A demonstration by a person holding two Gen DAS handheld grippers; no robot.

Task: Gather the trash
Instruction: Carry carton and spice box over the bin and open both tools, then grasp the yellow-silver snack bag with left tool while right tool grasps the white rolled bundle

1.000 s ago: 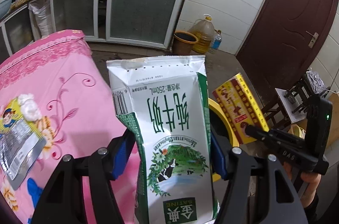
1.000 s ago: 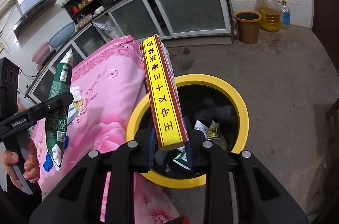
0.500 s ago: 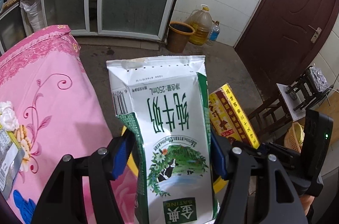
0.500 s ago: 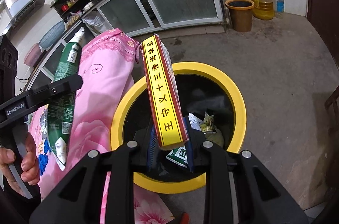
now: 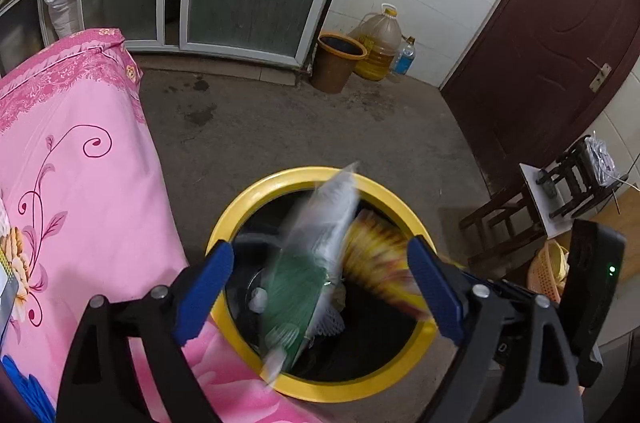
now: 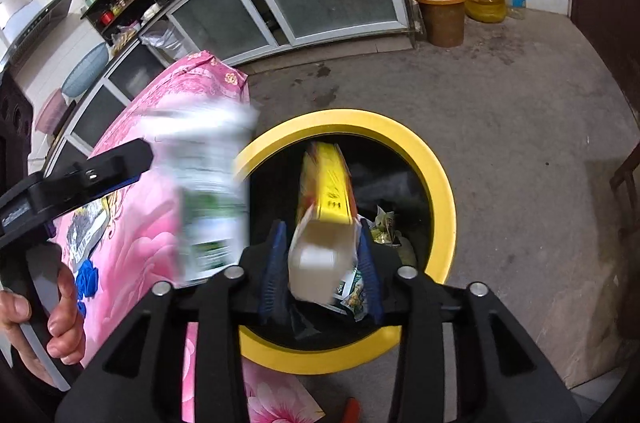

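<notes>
Trash already lying in the yellow bin (image 6: 434, 159) shows only from the right wrist. Left gripper (image 5: 320, 293) is spread wide, the blurred milk carton (image 5: 316, 263) loose over the bin. Right gripper (image 6: 320, 273) is parted around the yellow box (image 6: 330, 183), contact unclear.

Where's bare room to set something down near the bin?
Bare floor between the yellow bin and brown bucket; also toward the door. Crowded: the bin mouth, with the milk carton and yellow box dropping in.
</notes>
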